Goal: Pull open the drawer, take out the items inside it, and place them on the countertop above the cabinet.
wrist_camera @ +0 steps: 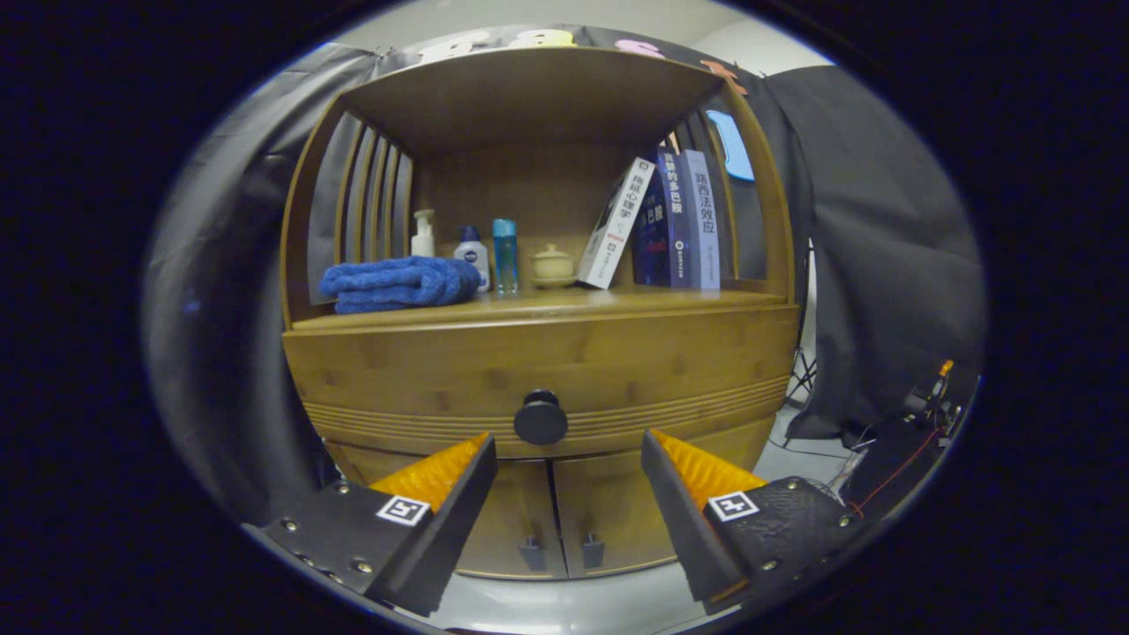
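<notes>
Black-draped booth, wooden cabinet (538, 370) ahead. Drawer closed; round black knob (541, 418) at front centre, just beyond gripper (569, 450), fingers apart, empty. Risk: off-centre approach, fingers slip off knob; countertop front-left corner crowded by folded blue towel (397, 282).

Beyond the fingers (489, 445) stands a wooden cabinet (441, 366), its countertop serving as the bench (617, 302). From left to right on the bench lie a folded blue towel (397, 282), a white pump bottle (424, 235), a white bottle with a blue cap (474, 256), a slim blue bottle (504, 256), a small cream lidded jar (553, 265), and leaning books (670, 220). The fingers stand apart, holding nothing.
</notes>
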### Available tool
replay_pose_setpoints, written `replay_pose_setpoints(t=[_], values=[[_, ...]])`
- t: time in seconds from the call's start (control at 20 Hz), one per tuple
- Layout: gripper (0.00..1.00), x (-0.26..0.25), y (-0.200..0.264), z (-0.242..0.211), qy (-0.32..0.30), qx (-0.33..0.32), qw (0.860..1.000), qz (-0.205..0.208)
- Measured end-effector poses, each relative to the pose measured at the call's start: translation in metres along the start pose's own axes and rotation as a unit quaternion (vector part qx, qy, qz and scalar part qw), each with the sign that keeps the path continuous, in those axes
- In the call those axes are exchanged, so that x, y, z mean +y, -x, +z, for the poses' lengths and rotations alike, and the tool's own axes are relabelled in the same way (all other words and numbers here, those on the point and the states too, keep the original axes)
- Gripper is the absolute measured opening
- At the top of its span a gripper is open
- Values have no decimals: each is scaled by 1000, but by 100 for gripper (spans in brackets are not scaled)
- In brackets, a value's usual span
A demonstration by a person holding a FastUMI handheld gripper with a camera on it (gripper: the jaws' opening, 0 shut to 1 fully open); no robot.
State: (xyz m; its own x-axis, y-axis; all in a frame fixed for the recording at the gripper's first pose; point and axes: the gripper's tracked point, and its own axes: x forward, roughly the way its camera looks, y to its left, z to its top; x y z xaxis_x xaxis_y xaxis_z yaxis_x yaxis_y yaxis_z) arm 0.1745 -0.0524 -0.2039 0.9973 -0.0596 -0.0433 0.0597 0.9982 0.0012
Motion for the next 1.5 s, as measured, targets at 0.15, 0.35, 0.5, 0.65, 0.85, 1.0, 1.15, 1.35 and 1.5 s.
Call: replay_pose_setpoints(t=[0.15,0.35,0.5,0.65,0.85,1.0,1.15,1.35,1.5], values=[[99,8,-24,1,2,-5,1000,6],[91,25,-54,6,6,-5,999,31],[70,28,-64,8,17,-11,999,41],[54,28,-71,5,30,-7,999,34],[45,28,-67,5,38,-8,999,17],[41,27,-68,2,72,1,997,8],[29,29,-63,2,56,0,998,4],[28,25,-45,-3,42,15,999,-4],[28,23,-22,-7,38,25,999,-2]])
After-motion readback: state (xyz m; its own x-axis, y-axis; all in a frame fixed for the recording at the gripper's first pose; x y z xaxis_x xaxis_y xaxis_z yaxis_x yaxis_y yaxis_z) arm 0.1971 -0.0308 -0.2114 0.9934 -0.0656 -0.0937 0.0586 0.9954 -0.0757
